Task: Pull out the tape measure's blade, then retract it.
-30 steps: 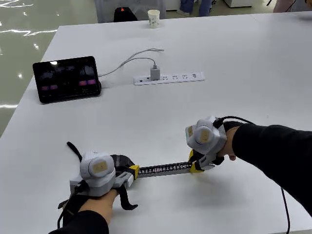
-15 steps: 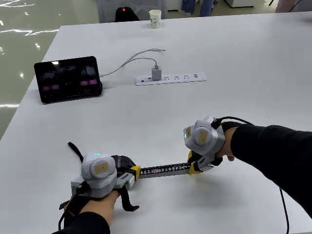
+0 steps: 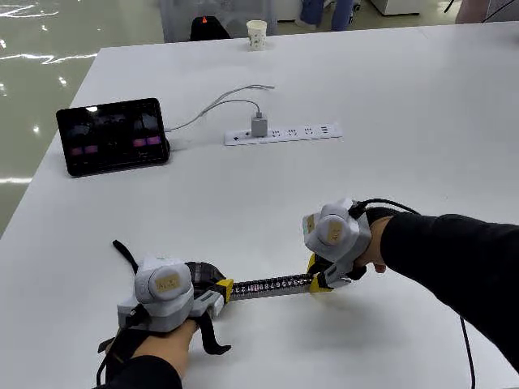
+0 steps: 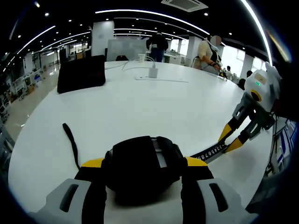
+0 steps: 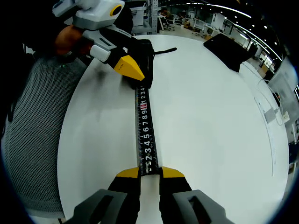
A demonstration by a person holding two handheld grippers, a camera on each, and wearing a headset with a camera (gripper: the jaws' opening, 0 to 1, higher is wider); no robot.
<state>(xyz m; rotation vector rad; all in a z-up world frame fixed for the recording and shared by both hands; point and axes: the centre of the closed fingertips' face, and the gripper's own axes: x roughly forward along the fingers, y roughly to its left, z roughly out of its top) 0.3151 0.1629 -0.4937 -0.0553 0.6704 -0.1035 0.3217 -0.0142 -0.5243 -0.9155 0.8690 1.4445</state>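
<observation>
Right gripper view: the right gripper (image 5: 150, 173) is shown clamped on the free end of the blade (image 5: 145, 126), with the strip held between the yellow tips. From there a short numbered length of blade runs low over the white table (image 3: 243, 203) to the black tape measure case (image 4: 140, 154), which rests on the table near its front edge. The case is clamped across its sides by the left gripper (image 4: 144, 164), and its wrist strap (image 4: 72, 142) lies loose beside it. The blade is judged to be thin, springy steel: stiff along its length, easily kinked if bent sideways, slick on its faces and under return tension. Hold is best taken at the end hook, squarely. The case is judged rigid and fairly light, so a firm grip across its body should be kept while the blade is guided back slowly.
</observation>
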